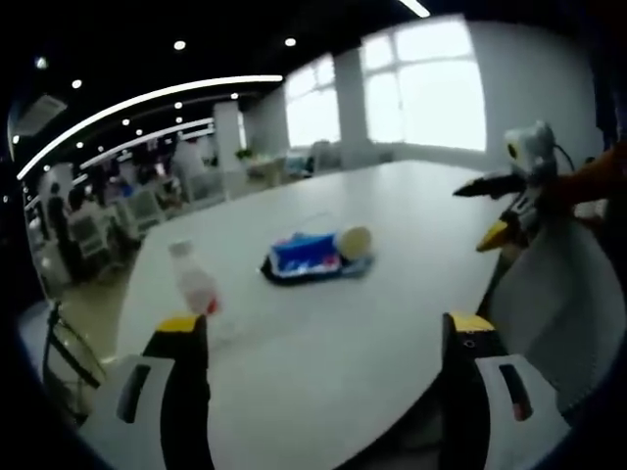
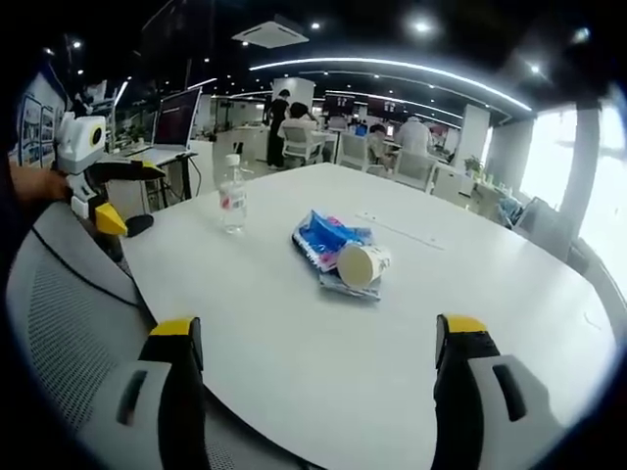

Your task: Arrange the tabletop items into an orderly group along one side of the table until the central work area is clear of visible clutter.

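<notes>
Bottle, clear plastic with red label (image 2: 232,199), stood upright left of the blue snack packet (image 2: 328,242) mid-table; white paper cup (image 2: 362,264) lay tipped on the packet, mouth facing the camera. White round table (image 2: 323,362) was bare near its edges. Left gripper (image 1: 328,338) and right gripper (image 2: 318,343) both gaped wide, holding nothing.

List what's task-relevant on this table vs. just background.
Task items: water bottle; blue packet; paper cup lying on its side by the packet; white table.

Background: mesh chair; monitor; people at far desks; windows.
</notes>
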The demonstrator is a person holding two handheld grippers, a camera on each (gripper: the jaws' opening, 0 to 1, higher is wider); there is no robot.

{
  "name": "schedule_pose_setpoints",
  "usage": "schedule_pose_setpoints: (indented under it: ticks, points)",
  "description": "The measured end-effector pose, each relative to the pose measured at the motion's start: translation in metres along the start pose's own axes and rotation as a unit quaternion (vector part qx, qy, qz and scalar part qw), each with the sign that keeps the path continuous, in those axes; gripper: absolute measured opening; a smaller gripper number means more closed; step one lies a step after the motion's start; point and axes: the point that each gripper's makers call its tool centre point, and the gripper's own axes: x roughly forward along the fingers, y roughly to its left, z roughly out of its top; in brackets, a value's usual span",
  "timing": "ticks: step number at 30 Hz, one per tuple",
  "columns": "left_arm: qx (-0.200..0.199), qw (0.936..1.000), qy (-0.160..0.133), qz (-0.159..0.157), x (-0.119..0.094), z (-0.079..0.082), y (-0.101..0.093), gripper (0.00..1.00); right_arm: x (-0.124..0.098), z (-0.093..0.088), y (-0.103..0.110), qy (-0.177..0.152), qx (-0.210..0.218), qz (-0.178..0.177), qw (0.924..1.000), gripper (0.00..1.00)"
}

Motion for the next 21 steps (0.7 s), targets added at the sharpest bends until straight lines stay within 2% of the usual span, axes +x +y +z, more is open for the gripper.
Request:
schedule_pose_setpoints:
  ticks: [13,17,21]
  points:
    - [-0.004,1.0,0.002,-0.006,0.0008,-0.0023,-0.0004,0.99,0.0,0.0033,-0.0035,-0.004,-0.012,-0.011,0.9999,0.99]
    - [-0.011,0.9999,0.004,0.007,0.0001,-0.0039,0.0064,0.99,-0.0007,0.0036,-0.0058,-0.005,-0.013,-0.018,0.9998,0.99]
    - [-0.01,0.9999,0.005,0.006,0.0005,-0.004,0.0059,0.99,0.0004,0.0027,-0.0056,0.0,-0.022,-0.021,0.9995,0.99]
